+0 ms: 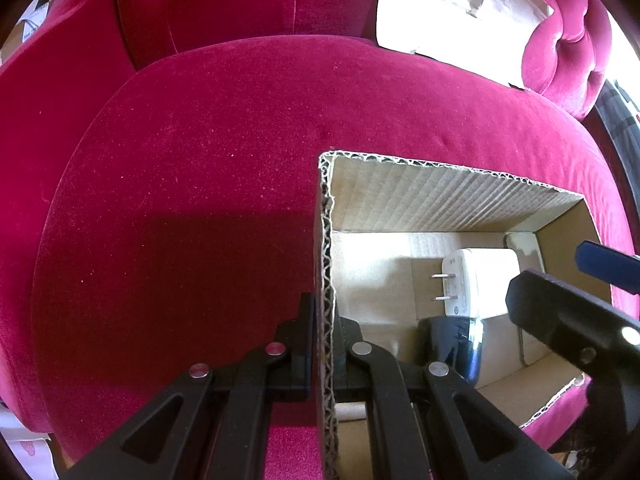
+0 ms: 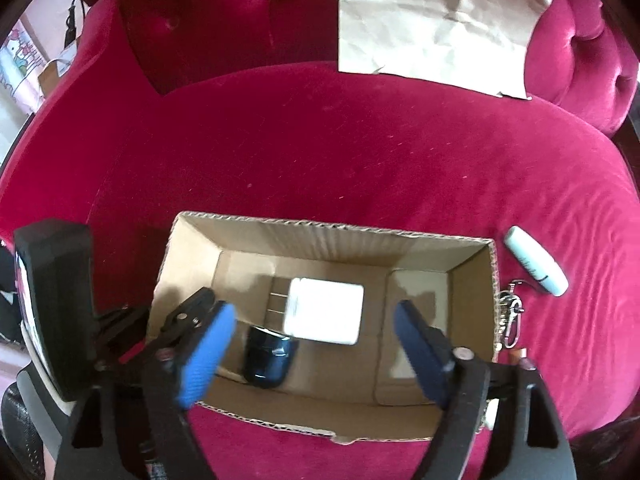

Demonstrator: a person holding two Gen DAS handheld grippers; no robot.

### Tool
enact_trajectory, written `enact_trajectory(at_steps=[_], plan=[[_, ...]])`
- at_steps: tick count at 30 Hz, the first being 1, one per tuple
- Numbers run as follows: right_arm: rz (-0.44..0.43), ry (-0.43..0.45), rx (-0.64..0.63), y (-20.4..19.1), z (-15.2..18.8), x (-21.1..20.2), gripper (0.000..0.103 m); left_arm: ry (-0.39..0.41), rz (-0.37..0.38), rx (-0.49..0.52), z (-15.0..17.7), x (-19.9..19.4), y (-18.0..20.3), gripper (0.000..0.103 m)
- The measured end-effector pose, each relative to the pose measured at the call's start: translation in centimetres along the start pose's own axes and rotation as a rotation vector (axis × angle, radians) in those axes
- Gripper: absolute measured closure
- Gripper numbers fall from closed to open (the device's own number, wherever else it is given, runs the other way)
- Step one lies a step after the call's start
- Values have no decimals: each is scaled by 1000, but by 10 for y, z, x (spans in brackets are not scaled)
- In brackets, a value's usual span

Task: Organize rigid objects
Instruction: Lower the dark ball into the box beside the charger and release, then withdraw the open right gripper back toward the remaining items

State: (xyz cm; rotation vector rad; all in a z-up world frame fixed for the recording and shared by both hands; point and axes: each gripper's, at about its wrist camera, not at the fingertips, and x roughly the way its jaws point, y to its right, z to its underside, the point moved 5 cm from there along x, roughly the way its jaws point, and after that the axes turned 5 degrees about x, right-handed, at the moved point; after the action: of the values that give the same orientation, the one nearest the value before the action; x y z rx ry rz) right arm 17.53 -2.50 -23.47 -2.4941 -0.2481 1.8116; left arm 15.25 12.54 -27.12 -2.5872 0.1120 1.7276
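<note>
A crimson velvet sofa fills both views, its seat cushion carrying an open cardboard box with its long axis running left to right across the right wrist view. Against the backrest leans a sheet of creased brown paper; no writing on it can be read. Inside the box a white plug adapter lies flat, its two metal prongs pointing toward the box's left wall, and just in front of it sits a small dark glossy object, touching or nearly touching the adapter's near corner. Outside the box's right wall lie a pale blue tube, its long axis slanting from upper left to lower right with print too small to read, and a metal key clip close against the cardboard. The left claw is clamped shut on the box's left wall, one finger on each side. The right claw hangs over the box interior, spread wide, with nothing pressed between its blue pads.
</note>
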Motion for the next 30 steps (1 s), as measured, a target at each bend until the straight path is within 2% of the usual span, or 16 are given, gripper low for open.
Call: enact_trajectory(at_steps=[3, 5, 22, 30], plan=[[9, 0, 12, 6, -1, -1, 4, 0, 1, 1, 0, 0, 0, 99], [12, 3, 22, 9, -1, -2, 2, -1, 1, 0, 0, 0, -1, 99], [35, 52, 4, 19, -6, -28, 0, -6, -6, 9, -1, 0, 1, 99], [53, 68, 19, 46, -8, -42, 0, -1, -10, 14, 0, 0, 3, 99]])
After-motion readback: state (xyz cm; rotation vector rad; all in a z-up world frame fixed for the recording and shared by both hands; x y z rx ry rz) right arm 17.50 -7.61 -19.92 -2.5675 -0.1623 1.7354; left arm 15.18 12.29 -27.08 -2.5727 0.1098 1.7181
